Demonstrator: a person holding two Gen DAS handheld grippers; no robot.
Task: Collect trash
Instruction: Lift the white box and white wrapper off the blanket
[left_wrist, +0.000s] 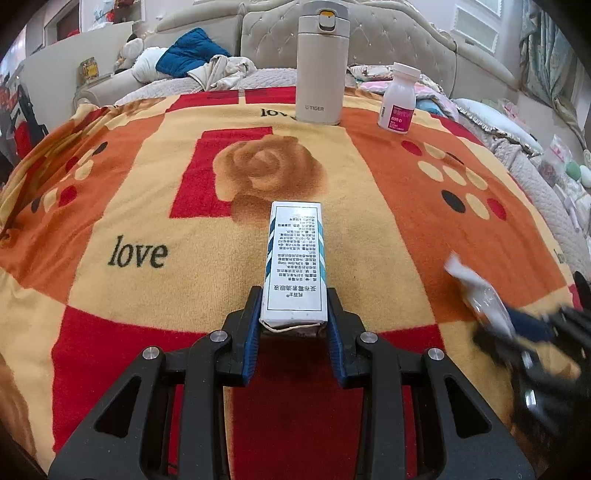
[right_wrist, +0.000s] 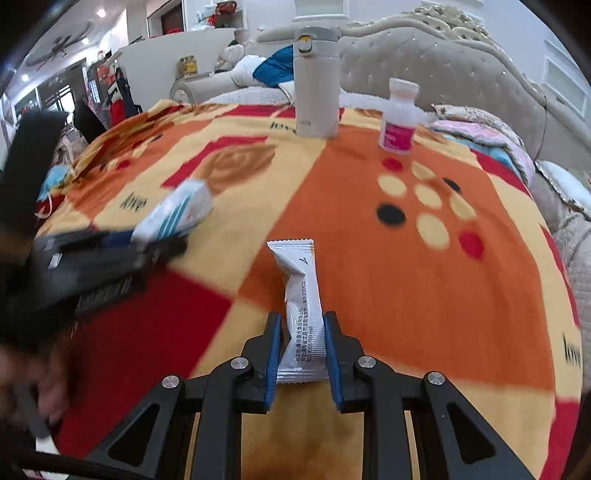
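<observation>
My left gripper (left_wrist: 293, 295) is shut on a white and blue medicine box (left_wrist: 295, 258) that sticks out forward above the blanket. My right gripper (right_wrist: 301, 319) is shut on a white snack wrapper (right_wrist: 301, 295), held upright between the blue pads. In the right wrist view the left gripper (right_wrist: 162, 240) and its box (right_wrist: 177, 214) show blurred at the left. In the left wrist view the right gripper (left_wrist: 517, 325) and its wrapper (left_wrist: 476, 288) show blurred at the right edge.
An orange, red and yellow "love" blanket (left_wrist: 129, 206) covers the table. A beige Tiger flask (left_wrist: 321, 62) and a white pill bottle with a pink label (left_wrist: 399, 99) stand at the far edge. A beige sofa (left_wrist: 406, 40) lies behind.
</observation>
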